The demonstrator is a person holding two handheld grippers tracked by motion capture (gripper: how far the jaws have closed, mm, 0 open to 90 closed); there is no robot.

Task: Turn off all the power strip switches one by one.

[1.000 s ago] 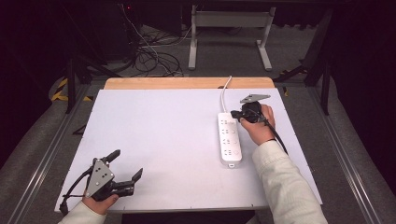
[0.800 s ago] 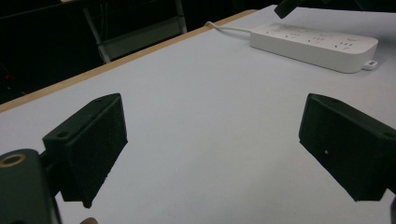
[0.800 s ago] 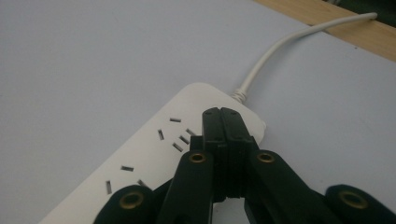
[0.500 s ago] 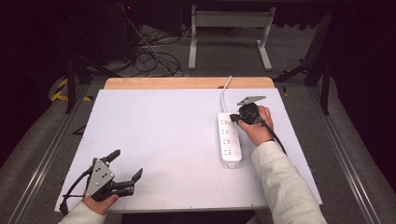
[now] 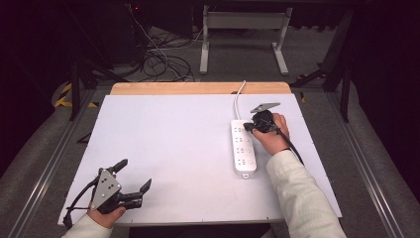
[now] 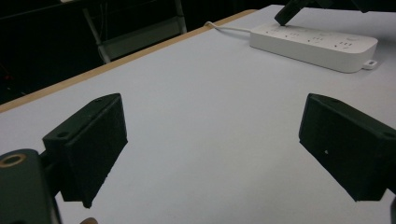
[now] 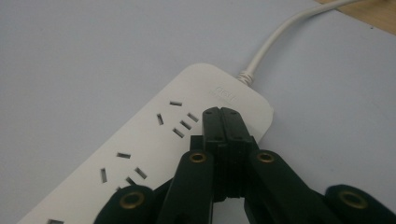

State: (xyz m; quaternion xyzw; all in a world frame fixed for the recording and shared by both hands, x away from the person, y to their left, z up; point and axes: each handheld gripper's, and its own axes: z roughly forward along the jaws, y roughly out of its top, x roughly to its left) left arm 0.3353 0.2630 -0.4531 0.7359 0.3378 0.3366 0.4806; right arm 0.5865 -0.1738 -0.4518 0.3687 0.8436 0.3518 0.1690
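Right gripper (image 7: pixel 223 116): jaws pressed flat together, nothing between them; tips poised over the cord end of the power strip (image 7: pixel 154 140), just past the first group of socket slots. Whether the tips touch the casing cannot be told. In the high view this gripper (image 5: pixel 249 128) comes in from the strip's right side, held by the right hand (image 5: pixel 272 134), with a pale sleeve (image 5: pixel 302 198) behind it.

Left gripper (image 6: pixel 210 140): jaws spread wide, empty, over bare table. In the high view it (image 5: pixel 133 176) sits at the near left corner, well apart from the strip.

Power strip (image 5: pixel 243 148): white, long and narrow, flat on the right half of the table. Long axis runs from the person's side toward the far edge, near enough parallel to the table's side edge. From the left gripper view the strip (image 6: pixel 313 41) lies far off at upper right.

Cord (image 5: pixel 238 96): white, leaves the strip's far end and passes over the far table edge.

Table (image 5: pixel 173 134): pale sheet over a wooden top, with a strip of wood showing along the far edge.

Governing relation: the strip lies directly beneath the closed right tips, its length stretching back toward the person. The right hand is by far the nearer; any press or nudge at the far end would likely fall to it.
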